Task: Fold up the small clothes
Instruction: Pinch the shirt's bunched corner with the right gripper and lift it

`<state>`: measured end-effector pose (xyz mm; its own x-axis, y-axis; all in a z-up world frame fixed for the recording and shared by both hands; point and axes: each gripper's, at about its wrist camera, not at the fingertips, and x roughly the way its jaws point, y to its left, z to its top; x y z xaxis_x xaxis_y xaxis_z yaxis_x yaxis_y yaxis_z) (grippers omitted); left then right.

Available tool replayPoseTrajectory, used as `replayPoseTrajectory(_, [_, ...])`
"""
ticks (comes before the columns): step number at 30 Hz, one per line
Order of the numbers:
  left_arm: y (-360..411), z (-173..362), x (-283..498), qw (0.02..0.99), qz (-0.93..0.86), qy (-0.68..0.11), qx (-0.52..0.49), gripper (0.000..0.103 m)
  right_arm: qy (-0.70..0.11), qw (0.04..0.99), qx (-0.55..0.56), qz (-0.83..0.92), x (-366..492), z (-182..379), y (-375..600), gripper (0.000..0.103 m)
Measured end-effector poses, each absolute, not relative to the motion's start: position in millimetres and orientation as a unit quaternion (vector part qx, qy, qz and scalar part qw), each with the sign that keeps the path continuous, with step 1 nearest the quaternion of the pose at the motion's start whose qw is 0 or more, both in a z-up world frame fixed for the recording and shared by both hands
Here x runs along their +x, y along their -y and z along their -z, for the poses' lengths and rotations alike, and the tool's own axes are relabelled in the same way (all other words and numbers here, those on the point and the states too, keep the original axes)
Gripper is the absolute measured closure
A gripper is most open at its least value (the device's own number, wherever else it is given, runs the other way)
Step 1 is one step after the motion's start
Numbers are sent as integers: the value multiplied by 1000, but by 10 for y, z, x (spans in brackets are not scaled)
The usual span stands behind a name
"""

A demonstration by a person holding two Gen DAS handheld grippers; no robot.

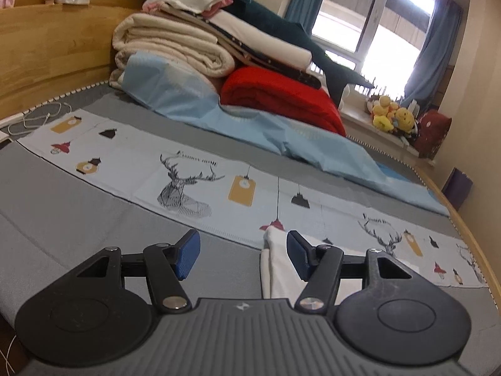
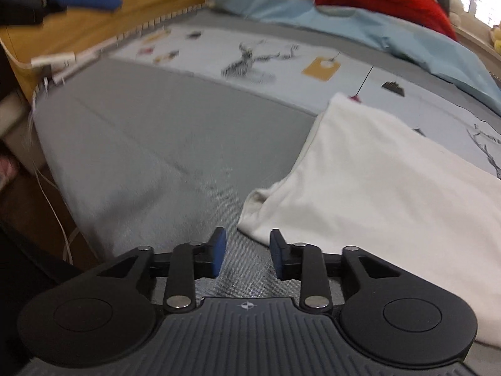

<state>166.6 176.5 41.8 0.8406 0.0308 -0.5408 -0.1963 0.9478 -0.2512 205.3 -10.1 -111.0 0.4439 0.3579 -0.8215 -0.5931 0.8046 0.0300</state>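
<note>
Left gripper point(image 1: 243, 255): our blue pads stand wide apart, nothing between them, low above the grey bed cover point(image 1: 78, 216).
Left pad point(image 1: 188, 254): we see it over bare grey cover.
Right pad point(image 1: 298, 256): it sits in front of the white garment point(image 1: 278, 269); we cannot tell whether it touches the cloth.
White garment, left view: only a narrow strip shows past our right pad, lying where the grey cover meets the printed runner point(image 1: 188, 185) with deer and lanterns.
Farther back, left to right: wooden headboard point(image 1: 47, 50), stacked cream blankets point(image 1: 169, 44), light blue sheet point(image 1: 250, 125), red quilt point(image 1: 281, 94), yellow plush toys point(image 1: 391, 114) on the sill by the window point(image 1: 375, 15).
Right gripper point(image 2: 248, 252): our jaws are partly open and empty, hovering just above the grey cover.
White garment, right view point(image 2: 375, 194): it lies flat to the right of our fingers, its near-left corner bunched slightly just beside the right fingertip, its far edge over the runner.
Top left, right view: we catch the other gripper's blue finger, blurred, in front of the headboard.
</note>
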Motion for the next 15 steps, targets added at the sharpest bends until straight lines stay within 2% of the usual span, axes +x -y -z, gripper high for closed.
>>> replayPoseTrajectory(6, [-1781,-348,1752,942,-60,-295,-148,36,-461,826,-189,-264,2146,1409,-102,65])
replayPoseTrajectory(15, [-1759,-328,1824,938,-52,-301,-161,36,-457,830,-195,-254,2222,1524,-185,63])
